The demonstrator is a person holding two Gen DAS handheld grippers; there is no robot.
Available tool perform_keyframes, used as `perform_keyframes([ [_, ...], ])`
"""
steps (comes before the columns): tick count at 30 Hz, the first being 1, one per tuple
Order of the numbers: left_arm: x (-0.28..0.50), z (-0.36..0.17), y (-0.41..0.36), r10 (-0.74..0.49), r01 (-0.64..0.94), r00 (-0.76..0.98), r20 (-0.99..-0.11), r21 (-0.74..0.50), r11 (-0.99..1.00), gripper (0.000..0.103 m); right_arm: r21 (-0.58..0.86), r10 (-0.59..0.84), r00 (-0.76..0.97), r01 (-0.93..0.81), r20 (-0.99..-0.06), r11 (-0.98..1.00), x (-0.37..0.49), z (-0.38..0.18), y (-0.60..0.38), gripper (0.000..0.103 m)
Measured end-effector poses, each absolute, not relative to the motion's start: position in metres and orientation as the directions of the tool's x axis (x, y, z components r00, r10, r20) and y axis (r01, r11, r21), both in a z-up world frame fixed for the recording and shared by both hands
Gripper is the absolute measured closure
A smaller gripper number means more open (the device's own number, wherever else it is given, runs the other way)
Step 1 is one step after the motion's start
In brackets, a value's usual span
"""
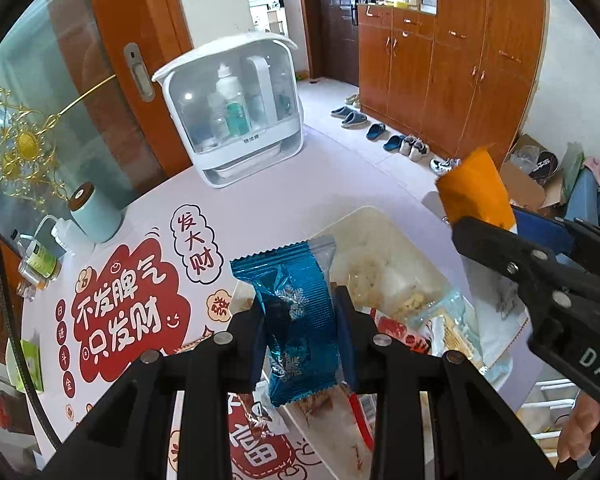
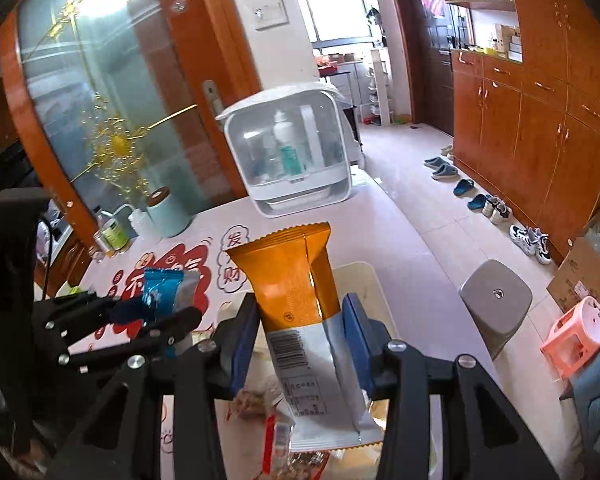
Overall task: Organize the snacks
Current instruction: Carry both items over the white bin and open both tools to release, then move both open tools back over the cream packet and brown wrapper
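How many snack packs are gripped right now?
2. Blue foil pack in the left gripper; orange-and-white pack in the right gripper. More snacks lie in the tray below.

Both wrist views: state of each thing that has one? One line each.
Left tongs: shut on blue packet.
Blue packet: sealed, held upright above the tray.
Right tongs: shut on orange packet.
Orange packet: sealed, held upright, orange end up.
Tray: on the table, partly filled with snacks.
Cosmetics box: lid shut, bottles upright inside.
Cabinet doors: shut.
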State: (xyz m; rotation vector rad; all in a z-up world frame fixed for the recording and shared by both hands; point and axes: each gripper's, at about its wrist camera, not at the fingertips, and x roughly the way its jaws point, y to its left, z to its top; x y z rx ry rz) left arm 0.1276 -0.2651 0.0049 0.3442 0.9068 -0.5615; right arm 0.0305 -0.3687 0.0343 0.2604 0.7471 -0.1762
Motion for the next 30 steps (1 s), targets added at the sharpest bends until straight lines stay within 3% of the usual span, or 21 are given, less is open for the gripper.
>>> perform_keyframes([
  [2,0.134,-0.002,-0.269,-0.291,0.584,0.483,-0.826,0.056,0.81,0.073,0.177,-0.064,0.713,0.259,-0.698,0.95,0.038,0.029,-0.375,0.058],
  [3,0.135,-0.005,-0.27,-0.283,0.58,0.481,-0.83,0.06,0.812,0.067,0.178,-0.061,0.707,0.26,-0.705,0.949,0.043,0.026,-0.378,0.058],
  [6,0.141,-0.013,-0.268,-0.264,0.572,0.482,-0.835,0.071,0.817,0.017,0.153,-0.081,0.678,0.278,-0.73,0.948,0.057,0.013,-0.38,0.056],
  [7,0.141,-0.013,-0.265,-0.263,0.567,0.496,-0.828,0.079,0.82,0.014,0.146,-0.084,0.673,0.277,-0.735,0.95,0.057,0.01,-0.378,0.052],
  [12,0.143,-0.015,-0.251,-0.22,0.551,0.528,-0.82,0.133,0.824,0.014,0.114,-0.097,0.662,0.268,-0.743,0.957,0.062,-0.001,-0.367,0.043],
  [30,0.132,-0.015,-0.183,-0.197,0.497,0.522,-0.83,0.109,0.861,0.014,0.108,-0.077,0.641,0.245,-0.764,0.964,0.049,-0.003,-0.327,0.043],
])
